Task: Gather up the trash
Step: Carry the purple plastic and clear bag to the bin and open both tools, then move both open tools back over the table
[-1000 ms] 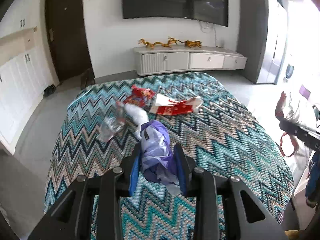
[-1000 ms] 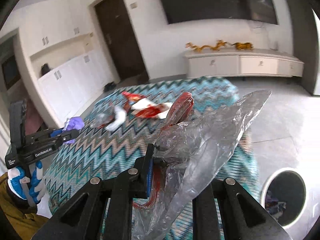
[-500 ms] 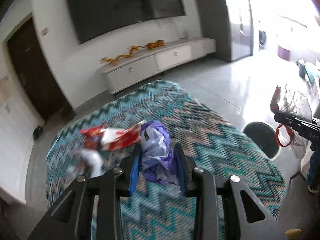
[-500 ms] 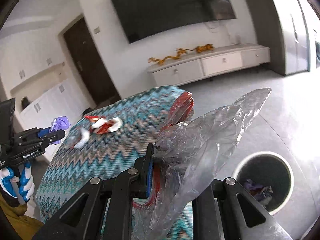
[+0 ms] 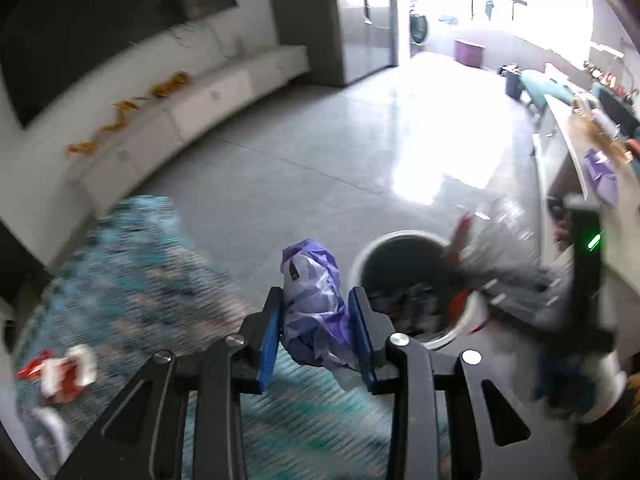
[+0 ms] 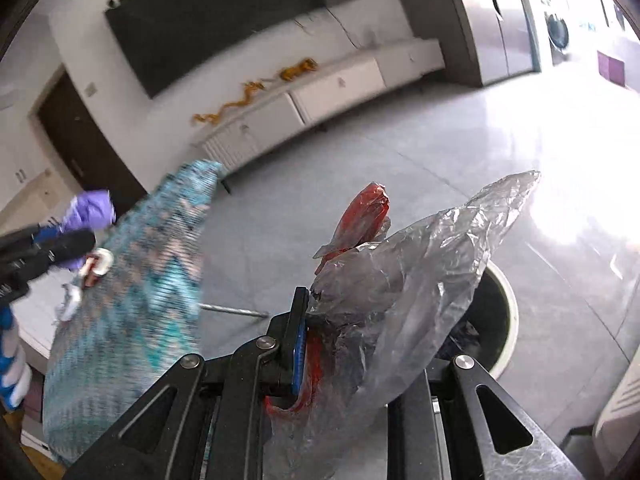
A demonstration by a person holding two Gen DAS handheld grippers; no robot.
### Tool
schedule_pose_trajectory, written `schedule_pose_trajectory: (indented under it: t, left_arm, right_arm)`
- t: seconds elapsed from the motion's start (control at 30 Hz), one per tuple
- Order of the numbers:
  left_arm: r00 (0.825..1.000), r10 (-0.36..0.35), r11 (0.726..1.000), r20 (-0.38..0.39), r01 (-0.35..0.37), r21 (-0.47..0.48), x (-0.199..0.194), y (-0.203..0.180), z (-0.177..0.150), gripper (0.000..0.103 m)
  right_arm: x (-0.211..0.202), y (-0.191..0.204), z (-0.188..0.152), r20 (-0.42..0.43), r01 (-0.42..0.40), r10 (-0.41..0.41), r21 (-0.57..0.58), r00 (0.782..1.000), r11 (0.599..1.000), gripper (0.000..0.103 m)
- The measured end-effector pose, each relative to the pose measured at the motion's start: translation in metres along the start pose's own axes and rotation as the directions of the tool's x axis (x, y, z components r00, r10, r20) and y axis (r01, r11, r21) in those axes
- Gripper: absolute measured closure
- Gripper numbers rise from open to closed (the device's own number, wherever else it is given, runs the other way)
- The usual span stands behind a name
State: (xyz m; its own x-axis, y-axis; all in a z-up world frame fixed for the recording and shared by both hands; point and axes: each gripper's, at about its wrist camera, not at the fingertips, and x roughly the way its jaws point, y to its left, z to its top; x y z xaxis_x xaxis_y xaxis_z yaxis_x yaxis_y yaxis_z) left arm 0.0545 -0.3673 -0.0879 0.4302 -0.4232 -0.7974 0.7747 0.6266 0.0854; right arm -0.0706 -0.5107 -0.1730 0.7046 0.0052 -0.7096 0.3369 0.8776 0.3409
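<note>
left tool is clamped on a crumpled purple wrapper; the wad is pinched low between the blue pads, with most of it sticking up past the tips. right tool is clamped on a clear plastic bag with a red strip folded in. only the left pad is seen in the right wrist view; the other is hidden by film.

bin is on the floor, just beyond the edge of the zigzag-cloth tabletop. from the left wrist view the right tool is seen over the bin mouth with its bag hanging at the rim. the purple wrapper is held short of the bin, near the tabletop edge. some trash is already visible inside the bin.

handling, judged: both pieces are very light, soft and thin. nothing fragile. the film is slippery and may cling to the pads on release, so a wide opening and perhaps a small shake would be needed. the trailing bag tail could catch the rim. such pieces are best gripped on the bunched part, not a loose flap.

left on the tabletop: a red-and-white wrapper and a white scrap near it. heavy motion blur in both views, so fine detail is not resolved.
</note>
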Motion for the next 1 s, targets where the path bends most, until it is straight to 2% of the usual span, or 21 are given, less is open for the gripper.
schedule_pose_trajectory:
  t: [0.13,0.2,0.27,0.33,0.4,0.47,0.53,0.63,0.73,0.87,1.0]
  left_arm:
    - [0.990,-0.123,0.990,-0.064,0.118,-0.076,0.047,-0.019,0.025,0.070]
    - [0.983,-0.161,0.981,-0.087,0.150,-0.120,0.069,-0.024,0.036,0.070]
    - [0.970,-0.218,0.967,-0.111,0.198,-0.162,0.093,-0.027,0.042,0.070]
    - [0.961,-0.247,0.956,-0.128,0.219,-0.196,0.108,-0.029,0.045,0.067]
    - [0.949,-0.287,0.941,-0.135,0.253,-0.224,0.120,-0.029,0.046,0.050]
    - [0.947,-0.293,0.937,-0.130,0.259,-0.233,0.125,-0.030,0.047,0.045]
    - [0.941,-0.314,0.931,-0.126,0.279,-0.236,0.126,-0.029,0.047,0.045]
    - [0.940,-0.318,0.930,-0.123,0.285,-0.232,0.121,-0.028,0.044,0.045]
    - [0.951,-0.292,0.940,-0.101,0.266,-0.216,0.109,-0.025,0.039,0.045]
    - [0.981,-0.187,0.970,-0.039,0.179,-0.165,0.075,-0.018,0.031,0.045]
    - [0.995,-0.097,0.979,0.033,0.102,-0.178,0.037,0.003,0.023,0.045]
  right_arm:
    - [0.031,-0.023,-0.002,-0.064,0.029,-0.027,0.027,0.998,0.999,0.083]
    - [0.045,-0.035,-0.003,-0.083,0.040,-0.036,0.052,0.996,0.998,0.083]
    - [0.056,-0.045,-0.007,-0.095,0.053,-0.046,0.070,0.994,0.996,0.077]
    - [0.066,-0.056,-0.010,-0.110,0.076,-0.066,0.087,0.992,0.993,0.058]
    - [0.071,-0.065,-0.015,-0.120,0.093,-0.080,0.107,0.990,0.990,0.051]
    - [0.074,-0.073,-0.019,-0.127,0.102,-0.086,0.125,0.988,0.987,0.048]
    - [0.073,-0.078,-0.023,-0.128,0.110,-0.092,0.139,0.987,0.984,0.046]
    - [0.070,-0.081,-0.027,-0.125,0.115,-0.096,0.157,0.988,0.981,0.046]
    - [0.062,-0.079,-0.029,-0.113,0.119,-0.102,0.159,0.988,0.980,0.046]
    - [0.043,-0.066,-0.016,-0.061,0.122,-0.114,0.141,0.992,0.982,0.046]
    - [0.011,-0.045,0.001,0.025,0.114,-0.117,0.118,0.993,0.987,0.045]
